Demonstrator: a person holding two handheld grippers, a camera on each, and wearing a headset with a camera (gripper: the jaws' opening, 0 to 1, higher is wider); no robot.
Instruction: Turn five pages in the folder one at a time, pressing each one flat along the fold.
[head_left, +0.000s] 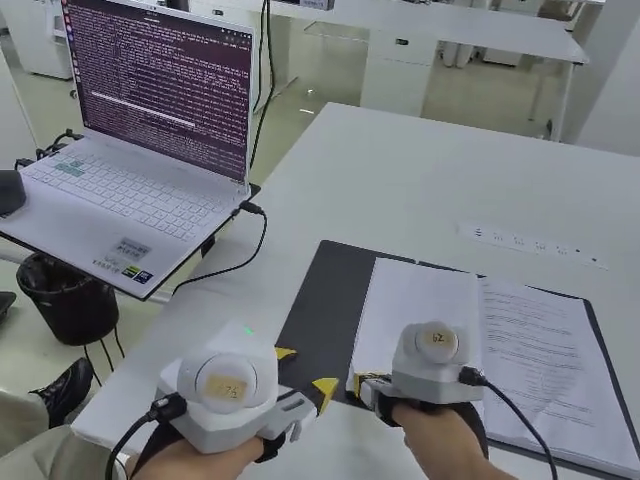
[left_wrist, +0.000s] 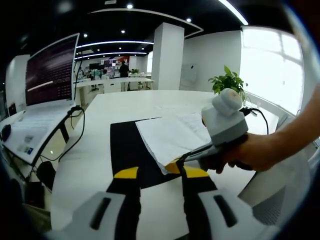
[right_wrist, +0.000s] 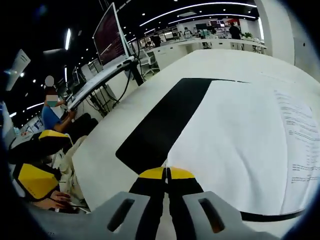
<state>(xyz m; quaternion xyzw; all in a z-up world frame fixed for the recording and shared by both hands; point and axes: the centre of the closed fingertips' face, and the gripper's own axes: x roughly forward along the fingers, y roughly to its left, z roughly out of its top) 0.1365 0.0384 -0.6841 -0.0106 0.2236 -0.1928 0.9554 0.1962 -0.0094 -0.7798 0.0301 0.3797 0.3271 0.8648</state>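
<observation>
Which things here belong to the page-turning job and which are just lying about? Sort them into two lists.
Job in hand:
black folder
white page, its corner pinched in the shut right gripper
printed pages
left gripper, open

Lying about:
laptop
cable plugged into it
power strip
potted plant

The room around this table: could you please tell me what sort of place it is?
Probably an open-plan office or lab: an open laptop showing text beside the white table, more desks behind, and ceiling spotlights and a potted plant in the left gripper view.
</observation>
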